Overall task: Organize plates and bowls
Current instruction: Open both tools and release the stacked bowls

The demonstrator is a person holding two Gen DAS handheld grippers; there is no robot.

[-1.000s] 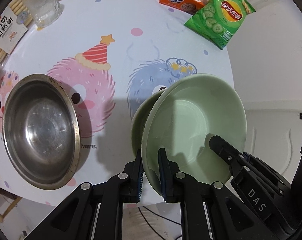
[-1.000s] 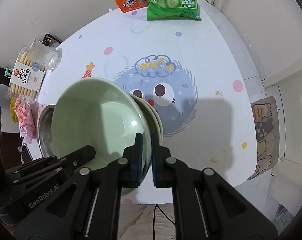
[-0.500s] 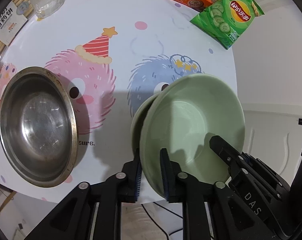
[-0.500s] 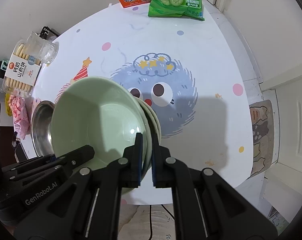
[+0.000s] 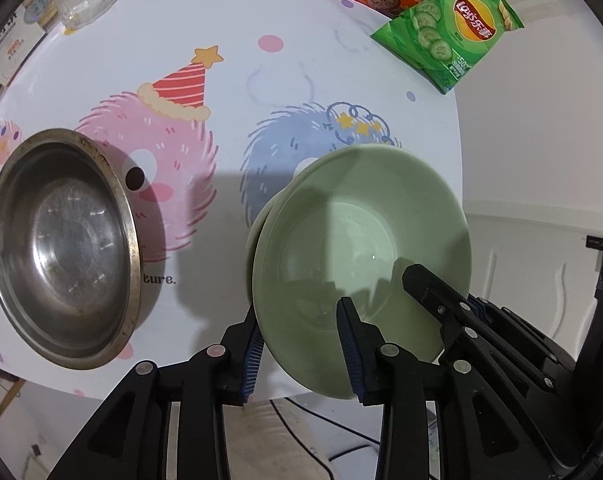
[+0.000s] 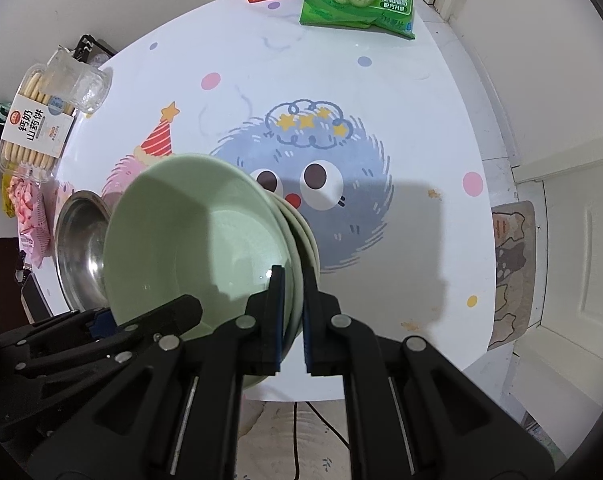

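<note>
**Stacked green bowls hanging on one rim grip**

I am seeing my left gripper (image 5: 299, 350) spread wide around the near rim of the green bowls (image 5: 361, 248), no longer pinching. My right gripper (image 6: 291, 316) is squeezing narrow on the opposite rim, carrying the tilted stack above the table (image 6: 401, 92), beside the steel bowl (image 5: 65, 248). I am worrying that the nested bowls are pivoting in that single pinch and sliding apart, dropping off the table's near edge.
</note>
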